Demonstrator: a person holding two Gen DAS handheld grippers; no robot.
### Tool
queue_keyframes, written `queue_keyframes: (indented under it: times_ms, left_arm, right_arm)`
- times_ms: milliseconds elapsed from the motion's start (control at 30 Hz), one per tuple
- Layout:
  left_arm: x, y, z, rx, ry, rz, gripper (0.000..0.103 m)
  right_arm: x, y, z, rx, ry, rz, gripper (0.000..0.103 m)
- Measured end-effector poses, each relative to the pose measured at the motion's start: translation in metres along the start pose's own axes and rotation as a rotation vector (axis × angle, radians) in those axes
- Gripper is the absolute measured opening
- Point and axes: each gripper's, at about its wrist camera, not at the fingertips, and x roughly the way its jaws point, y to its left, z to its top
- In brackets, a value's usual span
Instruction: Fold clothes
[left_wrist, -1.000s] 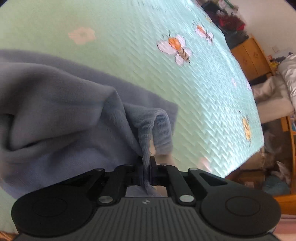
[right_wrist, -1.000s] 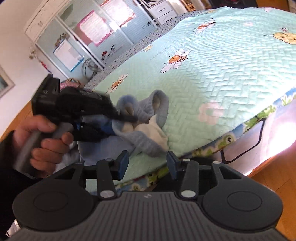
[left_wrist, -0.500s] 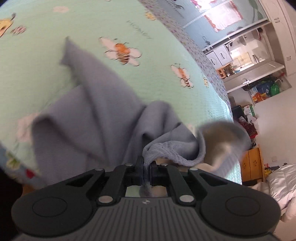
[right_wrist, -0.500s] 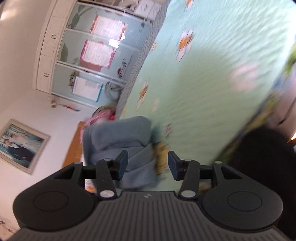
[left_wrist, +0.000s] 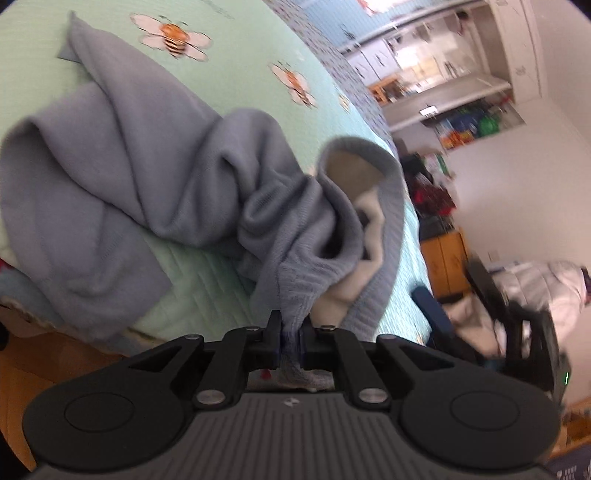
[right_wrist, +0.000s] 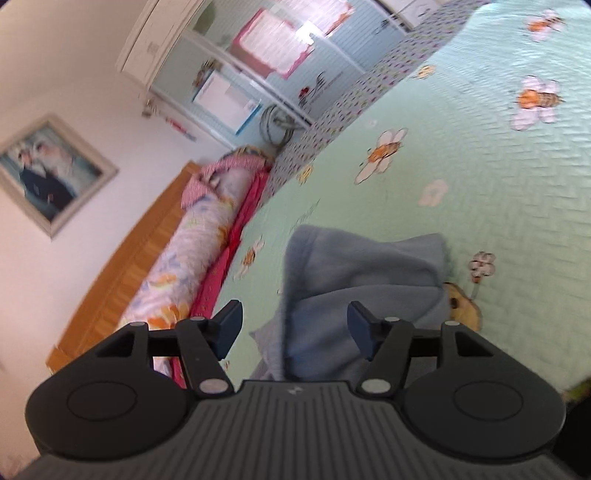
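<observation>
The blue-grey garment (left_wrist: 155, 177) lies rumpled on the bed (left_wrist: 229, 92) near its edge, over the green quilt with the bee print. The left gripper (left_wrist: 290, 341) has its jaws closed tight on a ribbed hem of the garment, close to an opening that shows a pale lining. From that pinch the cloth runs away and to the left across the quilt, so its long axis leads off from the left jaws toward the far corner.

The right gripper (right_wrist: 293, 326) holds nothing; its jaws are opening, and a fold of the garment (right_wrist: 365, 273) shows in the gap just ahead of them, though the pads do not press on it. Judging from this, the right hand is the free one and looks placed to take a second edge, with the cloth straight in front of its jaws and slightly below.
</observation>
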Motion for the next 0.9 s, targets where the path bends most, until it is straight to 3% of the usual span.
queue_keyframes:
  times_ms: [100,133,167,200,267,400,467,533,667,800,900]
  left_arm:
    - [0.009,-0.003,-0.005,0.029,0.038,-0.022,0.006]
    - [0.012,-0.003,-0.006,0.034,0.047,-0.022,0.006]
    - [0.014,-0.004,-0.007,0.04,0.057,-0.022,0.006]
    - [0.016,-0.004,-0.008,0.044,0.064,-0.023,0.007]
    - [0.015,-0.003,-0.01,0.033,0.077,-0.044,0.019]
    - [0.029,-0.002,-0.019,0.012,0.149,-0.105,0.022]
    - [0.04,-0.007,-0.024,0.032,0.19,-0.112,0.019]
    - [0.047,-0.013,-0.028,0.056,0.221,-0.13,0.019]
    - [0.047,-0.024,-0.032,0.112,0.236,-0.139,0.019]
    - [0.045,-0.025,-0.035,0.128,0.226,-0.119,0.019]
    - [0.044,-0.029,-0.038,0.153,0.233,-0.113,0.02]
  right_arm:
    - [0.029,0.011,-0.004,-0.053,0.059,-0.034,0.064]
    - [0.036,0.012,-0.007,-0.078,0.069,-0.054,0.055]
    - [0.041,0.014,-0.01,-0.117,0.076,-0.09,0.008]
    - [0.035,0.011,-0.01,-0.128,0.053,-0.126,0.006]
    - [0.018,0.003,-0.009,-0.134,-0.006,-0.197,0.005]
    - [-0.046,-0.008,-0.01,-0.271,-0.109,-0.397,0.005]
    - [-0.057,-0.022,-0.021,-0.311,-0.02,-0.478,0.005]
    - [-0.072,-0.04,-0.033,-0.243,-0.001,-0.538,0.005]
    - [-0.104,-0.058,-0.044,-0.083,-0.119,-0.457,0.005]
    - [-0.099,-0.056,-0.041,-0.016,-0.138,-0.368,0.007]
    - [-0.092,-0.064,-0.04,0.07,-0.133,-0.327,0.03]
